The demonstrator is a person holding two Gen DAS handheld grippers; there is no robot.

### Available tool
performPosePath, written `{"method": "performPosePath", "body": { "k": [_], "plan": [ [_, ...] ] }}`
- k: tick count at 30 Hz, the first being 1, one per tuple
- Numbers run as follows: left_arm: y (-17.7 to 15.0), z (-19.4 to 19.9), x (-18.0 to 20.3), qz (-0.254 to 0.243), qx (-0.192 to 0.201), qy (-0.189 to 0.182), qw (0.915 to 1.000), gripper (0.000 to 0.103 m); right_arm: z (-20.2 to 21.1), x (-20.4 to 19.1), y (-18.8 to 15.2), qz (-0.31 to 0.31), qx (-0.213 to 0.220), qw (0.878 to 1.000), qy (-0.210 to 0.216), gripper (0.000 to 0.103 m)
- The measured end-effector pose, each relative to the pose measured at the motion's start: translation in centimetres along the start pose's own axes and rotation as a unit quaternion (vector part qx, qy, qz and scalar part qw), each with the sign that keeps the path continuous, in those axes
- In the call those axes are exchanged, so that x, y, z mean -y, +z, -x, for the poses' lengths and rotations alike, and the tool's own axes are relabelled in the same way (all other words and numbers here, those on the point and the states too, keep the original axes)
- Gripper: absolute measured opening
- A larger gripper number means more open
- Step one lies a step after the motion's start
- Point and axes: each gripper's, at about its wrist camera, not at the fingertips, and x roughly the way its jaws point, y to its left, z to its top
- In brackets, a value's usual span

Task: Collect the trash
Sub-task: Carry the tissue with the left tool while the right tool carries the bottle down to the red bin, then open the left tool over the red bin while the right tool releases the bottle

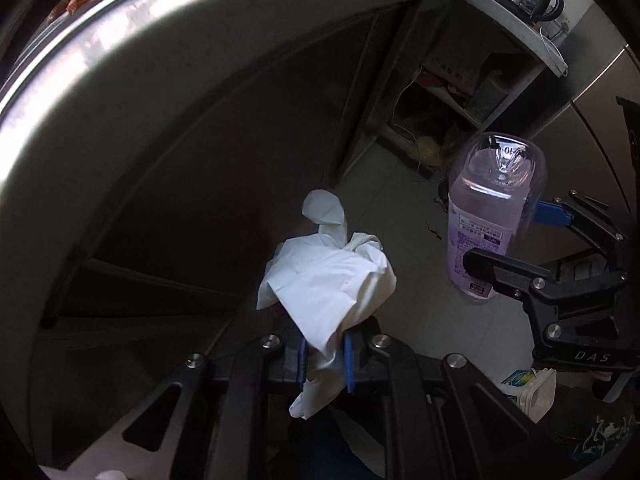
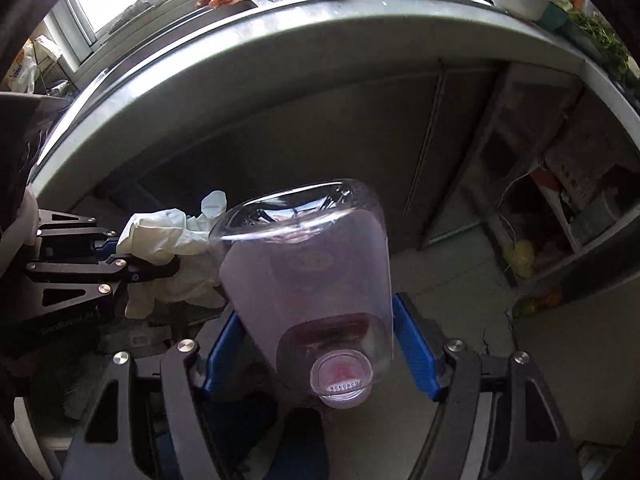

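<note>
Left wrist view: the left gripper (image 1: 325, 356) has its jaws clamped on a crumpled white glove (image 1: 326, 276), held in the air in front of the steel bench (image 1: 120, 60). The glove looks soft and light; a pinch on its bunched middle should suffice.

Right wrist view: the right gripper (image 2: 320, 348) has its jaws closed on a clear plastic bottle (image 2: 308, 268), cap toward the camera, lifted above the floor (image 2: 456, 264). It appears light, thin-walled and probably slippery; hold on the labelled body, moderate pressure.
</note>
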Motion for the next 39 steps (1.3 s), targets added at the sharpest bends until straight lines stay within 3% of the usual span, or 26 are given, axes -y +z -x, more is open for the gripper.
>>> {"method": "performPosePath", "body": {
  "k": [8, 14, 20, 23, 26, 31, 35, 39],
  "plan": [
    [-1.8, -12.2, 0.8, -0.013, -0.031, -0.027, 0.9991, 0.012, -8.6, 3.8, -4.4, -0.052, -0.033, 0.998, -0.003, 0.069],
    [-2.2, -18.8, 1.0, -0.029, -0.048, -0.031, 0.9979, 0.012, -14.2, 6.0, -6.7, -0.075, -0.050, 0.996, -0.004, 0.069],
    [-1.5, -22.9, 0.9, -0.036, -0.064, -0.028, 0.9969, 0.012, -17.9, 8.2, -7.7, -0.088, -0.057, 0.994, 0.002, 0.068],
    [-1.9, -22.9, 0.4, -0.035, -0.059, -0.031, 0.9971, 0.013, -18.5, 8.3, -7.9, -0.090, -0.060, 0.994, 0.002, 0.068],
    [-2.0, -23.0, 0.2, -0.035, -0.063, -0.045, 0.9964, 0.028, -18.0, 8.3, -7.7, -0.090, -0.059, 0.994, 0.002, 0.068],
    [-2.0, -23.0, -0.3, -0.034, -0.066, -0.053, 0.9958, 0.063, -17.6, 7.7, -8.2, -0.094, -0.067, 0.993, 0.001, 0.068],
    [-2.4, -22.2, -0.9, -0.030, -0.054, -0.039, 0.9973, 0.079, -17.6, 7.3, -8.0, -0.089, -0.072, 0.993, 0.003, 0.068],
    [-3.1, -21.7, -1.9, -0.020, -0.053, -0.024, 0.9981, 0.081, -18.5, 6.6, -8.2, -0.078, -0.075, 0.994, 0.012, 0.068]
  ]
}}
